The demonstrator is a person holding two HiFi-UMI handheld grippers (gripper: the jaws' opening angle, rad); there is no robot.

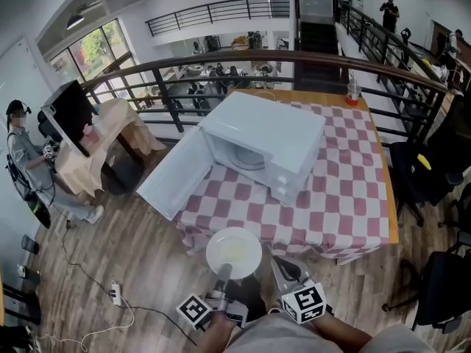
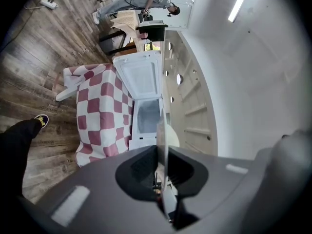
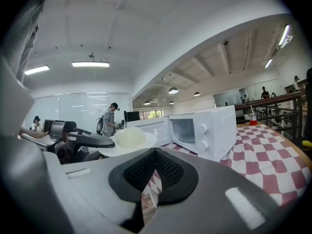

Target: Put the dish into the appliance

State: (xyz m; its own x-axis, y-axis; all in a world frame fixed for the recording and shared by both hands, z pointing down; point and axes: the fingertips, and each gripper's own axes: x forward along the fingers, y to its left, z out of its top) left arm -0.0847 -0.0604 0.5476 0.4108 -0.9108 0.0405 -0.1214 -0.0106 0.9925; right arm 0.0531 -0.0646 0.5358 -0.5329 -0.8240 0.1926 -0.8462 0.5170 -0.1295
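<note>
A white microwave point(image 1: 268, 142) stands on the red-and-white checked table point(image 1: 346, 190), its door point(image 1: 176, 171) swung wide open to the left and the cavity empty. A round white dish point(image 1: 234, 252) hangs level in front of the table's near edge. My left gripper point(image 1: 223, 271) is shut on the dish's near rim. In the left gripper view the dish point(image 2: 164, 145) runs edge-on between the closed jaws, with the microwave point(image 2: 146, 116) beyond. My right gripper point(image 1: 285, 271) sits just right of the dish, shut and empty. The right gripper view shows the dish point(image 3: 127, 139) to its left and the microwave point(image 3: 204, 130) ahead.
A red cup point(image 1: 353, 93) stands at the table's far edge by the dark railing point(image 1: 294, 57). Black chairs point(image 1: 419, 168) crowd the right side. At left are a cloth-covered table with a monitor point(image 1: 73, 116), a person point(image 1: 26, 160), and a power strip point(image 1: 115, 293) on the wood floor.
</note>
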